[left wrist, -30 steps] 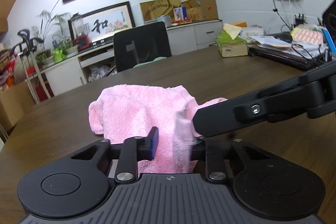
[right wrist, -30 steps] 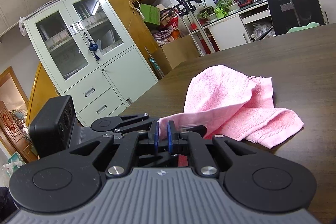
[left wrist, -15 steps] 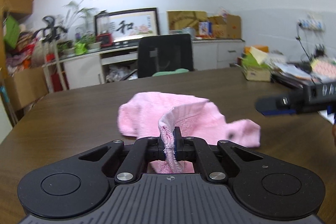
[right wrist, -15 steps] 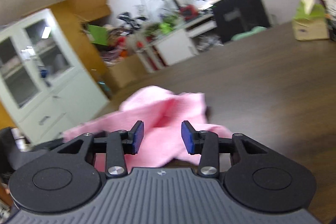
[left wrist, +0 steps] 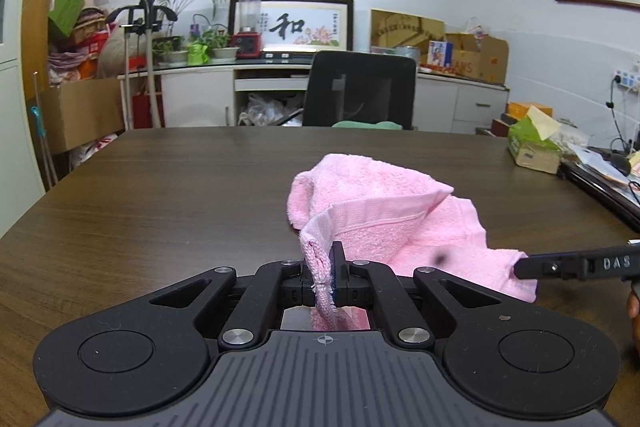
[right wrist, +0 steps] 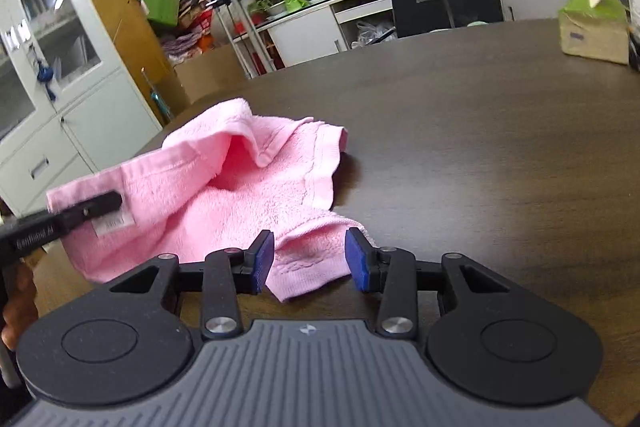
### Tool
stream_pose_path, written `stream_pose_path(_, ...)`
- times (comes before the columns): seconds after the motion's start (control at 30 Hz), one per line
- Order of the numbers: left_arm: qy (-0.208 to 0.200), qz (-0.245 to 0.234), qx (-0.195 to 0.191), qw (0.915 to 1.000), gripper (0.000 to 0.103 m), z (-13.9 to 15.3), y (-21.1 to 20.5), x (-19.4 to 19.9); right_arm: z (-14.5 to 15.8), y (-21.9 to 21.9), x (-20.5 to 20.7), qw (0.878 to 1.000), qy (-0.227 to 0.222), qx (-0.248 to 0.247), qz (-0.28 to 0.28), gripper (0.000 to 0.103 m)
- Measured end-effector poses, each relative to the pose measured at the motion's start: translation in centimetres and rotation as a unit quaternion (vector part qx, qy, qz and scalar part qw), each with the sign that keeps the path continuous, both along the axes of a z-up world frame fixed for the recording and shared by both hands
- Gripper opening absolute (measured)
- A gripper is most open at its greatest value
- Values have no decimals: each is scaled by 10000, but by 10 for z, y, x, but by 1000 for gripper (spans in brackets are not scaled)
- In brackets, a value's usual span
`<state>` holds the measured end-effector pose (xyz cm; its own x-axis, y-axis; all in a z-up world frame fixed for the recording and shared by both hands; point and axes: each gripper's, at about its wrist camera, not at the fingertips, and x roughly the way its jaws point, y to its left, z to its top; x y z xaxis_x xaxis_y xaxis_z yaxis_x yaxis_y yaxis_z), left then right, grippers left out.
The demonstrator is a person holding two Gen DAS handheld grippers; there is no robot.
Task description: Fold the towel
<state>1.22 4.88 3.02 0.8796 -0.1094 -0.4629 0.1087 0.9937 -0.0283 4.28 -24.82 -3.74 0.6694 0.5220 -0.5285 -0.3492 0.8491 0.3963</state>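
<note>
A pink towel point(left wrist: 384, 211) lies crumpled on the dark wooden table point(left wrist: 168, 195). My left gripper point(left wrist: 324, 271) is shut on a hemmed corner of the towel and holds it lifted off the table. In the right wrist view the towel point(right wrist: 256, 183) spreads ahead and to the left, with the left gripper's finger point(right wrist: 96, 205) on its far left corner. My right gripper point(right wrist: 310, 259) is open, its blue pads on either side of the towel's near corner, not touching it. A right gripper finger point(left wrist: 560, 265) shows at the towel's right edge.
A green tissue box point(left wrist: 532, 147) and papers with cables point(left wrist: 608, 171) sit at the table's right side. A black office chair point(left wrist: 360, 91) stands behind the far edge. Cabinets, plants and boxes line the walls.
My left gripper closed on the towel corner and pulled it leftward. My right gripper let go of the towel, opened, and moved to the right, to the towel's other corner.
</note>
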Motion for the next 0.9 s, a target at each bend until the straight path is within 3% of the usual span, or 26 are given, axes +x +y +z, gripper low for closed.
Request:
stream_pose_path(0.4, 100, 297, 281, 9991, 4, -3, -8, 0, 7, 6, -7, 9987, -135, -492, 44, 35)
stream_pose_path(0.47, 114, 333, 305, 9989, 4, -4, -8, 0, 8, 7, -8, 9982, -156, -572, 52, 29)
stream_pose_path(0.6, 121, 404, 337, 9985, 4, -5, -9, -1, 10, 12, -11, 9960, -226, -859, 102, 8)
stream_pose_path(0.9, 239, 552, 210, 9980, 4, -6, -4, 1, 15, 17, -17, 9914, -478, -1209, -133, 0)
